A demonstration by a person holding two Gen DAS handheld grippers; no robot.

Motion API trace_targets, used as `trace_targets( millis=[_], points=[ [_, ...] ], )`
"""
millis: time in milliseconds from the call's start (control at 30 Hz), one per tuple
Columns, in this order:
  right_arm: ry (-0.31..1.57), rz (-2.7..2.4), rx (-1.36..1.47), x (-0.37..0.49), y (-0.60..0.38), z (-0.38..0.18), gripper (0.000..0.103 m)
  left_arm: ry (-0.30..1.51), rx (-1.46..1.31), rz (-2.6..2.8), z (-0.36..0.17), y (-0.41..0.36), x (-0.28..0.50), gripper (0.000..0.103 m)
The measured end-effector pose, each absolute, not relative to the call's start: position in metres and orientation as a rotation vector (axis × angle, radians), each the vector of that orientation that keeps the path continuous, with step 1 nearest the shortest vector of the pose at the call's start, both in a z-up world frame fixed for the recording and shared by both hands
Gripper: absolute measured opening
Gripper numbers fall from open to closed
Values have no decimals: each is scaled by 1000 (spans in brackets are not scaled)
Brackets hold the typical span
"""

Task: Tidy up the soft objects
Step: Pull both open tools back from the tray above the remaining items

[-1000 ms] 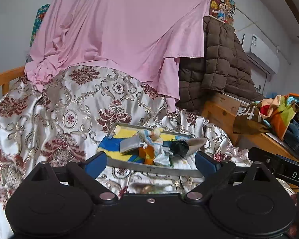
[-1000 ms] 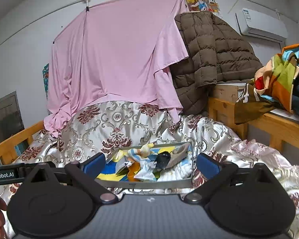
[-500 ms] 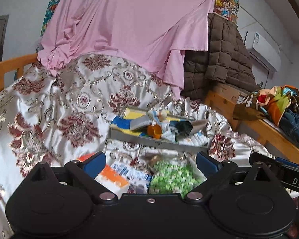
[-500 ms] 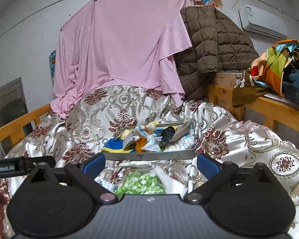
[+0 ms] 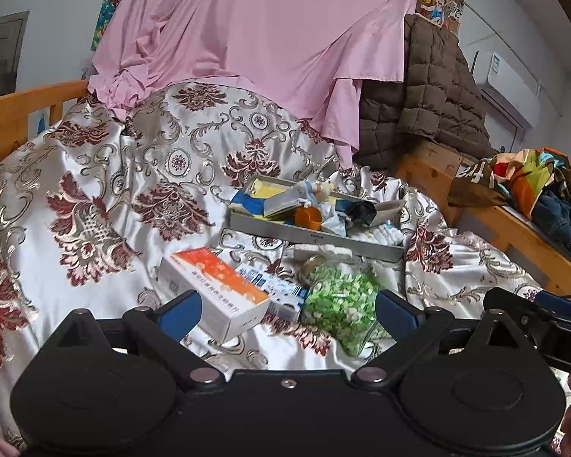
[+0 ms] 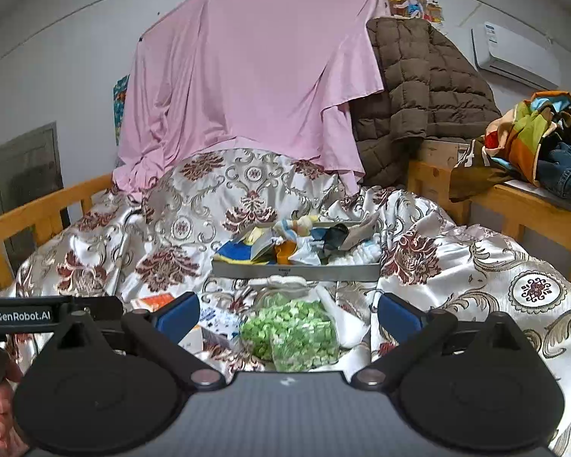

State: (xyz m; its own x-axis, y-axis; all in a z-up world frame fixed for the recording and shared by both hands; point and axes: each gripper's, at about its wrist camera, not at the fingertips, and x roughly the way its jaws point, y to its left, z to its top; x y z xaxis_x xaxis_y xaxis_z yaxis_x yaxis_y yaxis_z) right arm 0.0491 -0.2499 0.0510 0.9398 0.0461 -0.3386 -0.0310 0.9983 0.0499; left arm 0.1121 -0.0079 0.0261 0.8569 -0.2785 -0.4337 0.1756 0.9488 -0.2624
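Bedspread (image 5: pixel 95 198), glossy with maroon flowers, fills the left wrist view from nine o'clock across. At six o'clock the left gripper (image 5: pixel 287 310) hangs with fingers spread wide, empty. Between them lie an orange-and-white box (image 5: pixel 219 289), a blue-and-white box (image 5: pixel 274 289) touching it, and a clear bag of green bits (image 5: pixel 342 304). At twelve o'clock, a grey tray (image 5: pixel 308 234) holds a heap of soft objects (image 5: pixel 316 205). Right gripper (image 6: pixel 287 312) likewise gapes, empty, above the same bag.
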Motion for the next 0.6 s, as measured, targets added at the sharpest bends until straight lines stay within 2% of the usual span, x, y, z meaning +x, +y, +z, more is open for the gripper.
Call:
trace_targets(
  millis=[600],
  points=[
    [432, 16, -17, 42, -232, 33, 102, 493, -194, -187, 9, 13, 92, 99]
  ],
)
